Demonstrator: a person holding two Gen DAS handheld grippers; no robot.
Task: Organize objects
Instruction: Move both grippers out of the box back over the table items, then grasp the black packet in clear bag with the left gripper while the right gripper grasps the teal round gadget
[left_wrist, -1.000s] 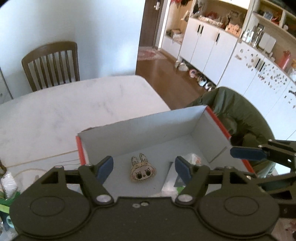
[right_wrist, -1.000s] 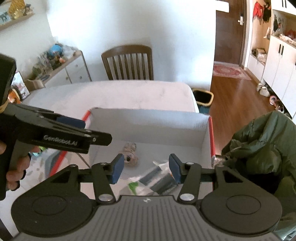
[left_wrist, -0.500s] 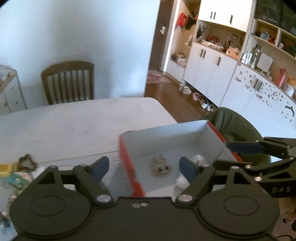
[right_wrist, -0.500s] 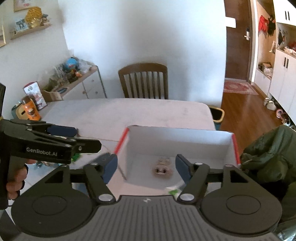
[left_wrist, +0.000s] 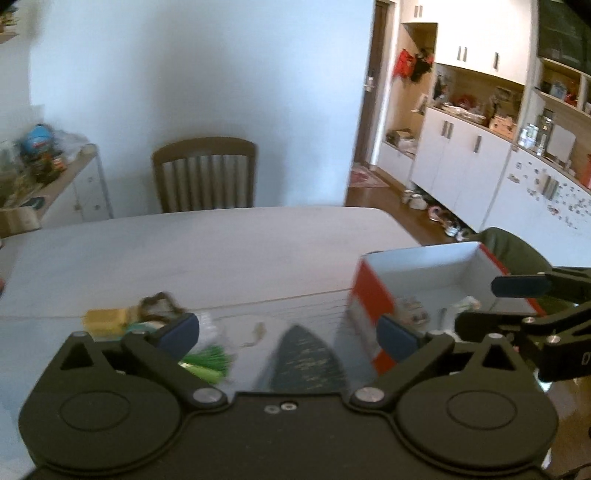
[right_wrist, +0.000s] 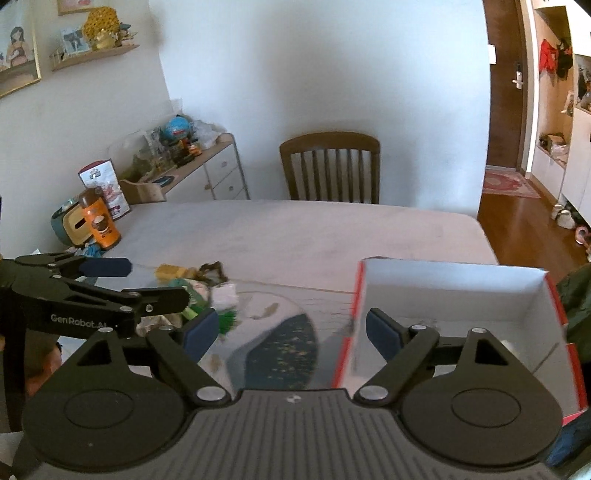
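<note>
Grippers spread wide and empty above the counter (right_wrist: 295, 236).
Box (right_wrist: 461, 288) sits beyond the right gripper (right_wrist: 291, 332) fingers; clutter pile (left_wrist: 162, 317) beyond the left gripper (left_wrist: 288, 332) fingers.

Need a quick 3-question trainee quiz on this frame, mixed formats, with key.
1. True or false: the left tool is shut on an item.
2. Multiple choice: the red-and-white box sits, relative to the pile of small items on the table:
A. to its right
B. to its left
C. on top of it
3. Fill in: behind the far edge of the table stands a wooden ____.

Key
1. False: both the left tool and the right tool have fingers apart with nothing between them.
2. A
3. chair
</note>
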